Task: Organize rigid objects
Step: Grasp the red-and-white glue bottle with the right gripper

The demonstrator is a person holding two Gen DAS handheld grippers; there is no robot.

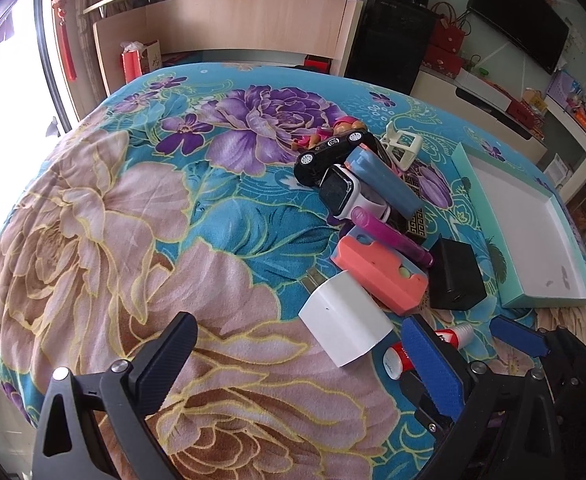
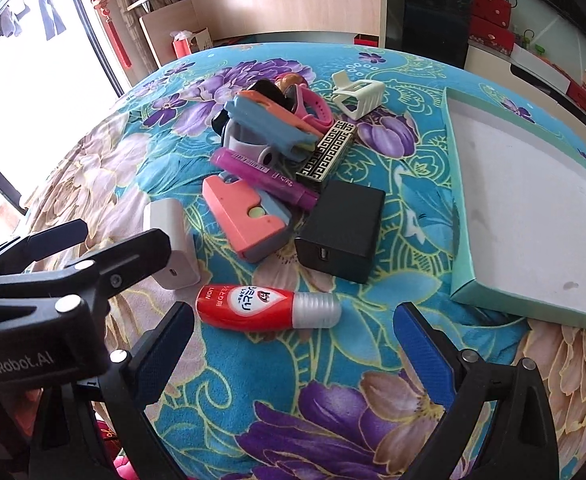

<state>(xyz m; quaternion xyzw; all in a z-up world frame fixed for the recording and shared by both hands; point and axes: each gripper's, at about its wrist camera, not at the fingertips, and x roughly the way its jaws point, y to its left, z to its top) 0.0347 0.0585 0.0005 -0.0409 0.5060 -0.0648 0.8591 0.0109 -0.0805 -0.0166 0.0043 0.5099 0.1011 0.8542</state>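
Note:
A pile of small rigid objects lies on the flowered bedspread: a white charger [image 1: 343, 320] [image 2: 171, 240], a pink and blue toy pistol [image 1: 381, 272] [image 2: 245, 216], a black charger [image 1: 455, 274] [image 2: 343, 230], a purple marker [image 2: 263, 176], a smartwatch [image 1: 339, 190], a black toy car [image 1: 329, 148] and a white clip [image 2: 357, 94]. A red bottle [image 2: 267, 306] lies just ahead of my open right gripper [image 2: 293, 344]. My open left gripper [image 1: 301, 360] is empty, near the white charger. A shallow teal box lid [image 2: 529, 216] [image 1: 533, 236] lies empty to the right.
The bedspread [image 1: 133, 240] covers the whole surface. My right gripper [image 1: 477, 344] shows in the left wrist view around the red bottle [image 1: 401, 356]. My left gripper [image 2: 73, 248] shows at the left of the right wrist view. Furniture stands beyond the far edge.

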